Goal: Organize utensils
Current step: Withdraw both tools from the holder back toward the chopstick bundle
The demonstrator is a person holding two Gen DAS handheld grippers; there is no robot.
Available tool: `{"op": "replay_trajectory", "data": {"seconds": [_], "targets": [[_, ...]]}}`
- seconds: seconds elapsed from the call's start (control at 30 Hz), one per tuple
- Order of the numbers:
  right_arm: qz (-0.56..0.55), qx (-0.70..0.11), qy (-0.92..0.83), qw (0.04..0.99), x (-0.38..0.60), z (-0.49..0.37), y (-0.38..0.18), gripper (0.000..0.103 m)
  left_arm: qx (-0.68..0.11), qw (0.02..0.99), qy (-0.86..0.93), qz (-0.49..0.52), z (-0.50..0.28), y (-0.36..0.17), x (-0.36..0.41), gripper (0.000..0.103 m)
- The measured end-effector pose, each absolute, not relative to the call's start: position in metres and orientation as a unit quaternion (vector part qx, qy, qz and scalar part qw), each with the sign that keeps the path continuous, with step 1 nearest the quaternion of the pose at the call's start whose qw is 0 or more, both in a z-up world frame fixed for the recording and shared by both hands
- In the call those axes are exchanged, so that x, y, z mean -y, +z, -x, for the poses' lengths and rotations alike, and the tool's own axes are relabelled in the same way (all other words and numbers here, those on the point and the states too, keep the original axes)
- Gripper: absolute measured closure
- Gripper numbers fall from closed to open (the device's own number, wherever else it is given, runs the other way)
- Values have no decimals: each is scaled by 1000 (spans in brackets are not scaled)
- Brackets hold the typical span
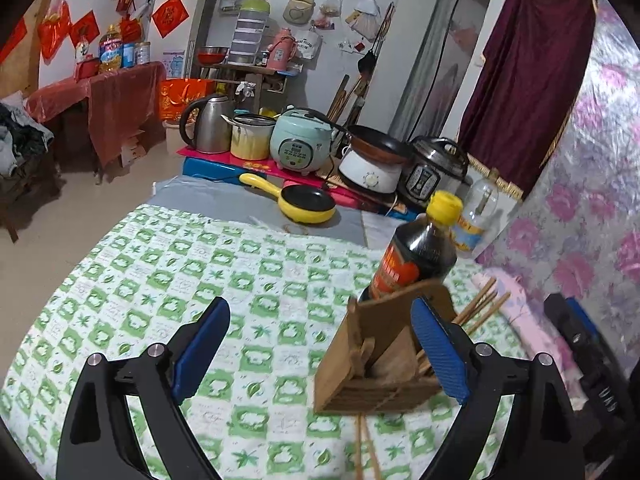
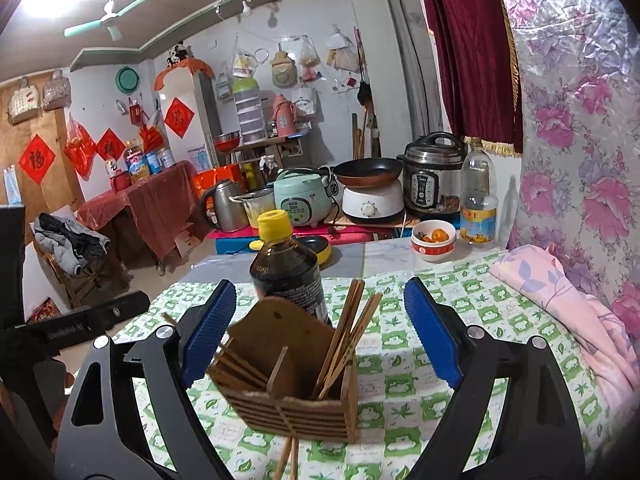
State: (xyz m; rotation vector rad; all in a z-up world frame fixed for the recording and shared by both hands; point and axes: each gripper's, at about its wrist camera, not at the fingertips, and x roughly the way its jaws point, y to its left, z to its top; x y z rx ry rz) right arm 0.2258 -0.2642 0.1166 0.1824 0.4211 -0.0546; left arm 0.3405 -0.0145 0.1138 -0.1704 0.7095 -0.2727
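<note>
Right wrist view: right gripper (image 2: pixel 320 344) spread, empty, straddling the holder (image 2: pixel 292 392); left gripper (image 1: pixel 320 360) spread too. Probably fetch the chopsticks (image 2: pixel 290 458) at the table's (image 2: pixel 460 432) near edge next.

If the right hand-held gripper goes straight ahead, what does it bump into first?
Probably the wooden utensil holder, sitting between the open right hand-held gripper; the dark sauce bottle stands just behind it.

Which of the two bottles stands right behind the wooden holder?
The dark bottle with the yellow cap, just behind the holder; the clear bottle stands far back by the curtain.
</note>
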Motion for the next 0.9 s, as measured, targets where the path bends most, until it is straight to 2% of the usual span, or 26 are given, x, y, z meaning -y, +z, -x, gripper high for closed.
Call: {"op": "replay_trajectory", "data": {"seconds": [0.17, 0.2, 0.23, 0.3, 0.4, 0.6, 0.9], "targets": [[-84, -219, -18, 972, 258, -207, 117, 18, -351, 924, -136, 63, -316, 107, 17, 12], [-82, -222, -15, 971, 256, -200, 116, 18, -347, 926, -138, 58, -306, 101, 15, 9], [-80, -224, -13, 971, 254, -197, 115, 16, -343, 928, -133, 55, -298, 95, 12, 6], [-75, -227, -8, 971, 251, -185, 108, 12, -348, 929, -116, 43, -289, 80, 8, 6], [-64, -241, -25, 968, 250, -166, 79, 9, -378, 919, -108, 33, -281, 51, 1, 6], [-68, -326, -29, 943, 258, -145, 11, 9, -431, 898, -90, 17, -261, -3, -15, 6], [-32, -405, -8, 914, 249, -118, -41, 9, -522, 847, -95, -15, -242, -61, -21, 6]]}}
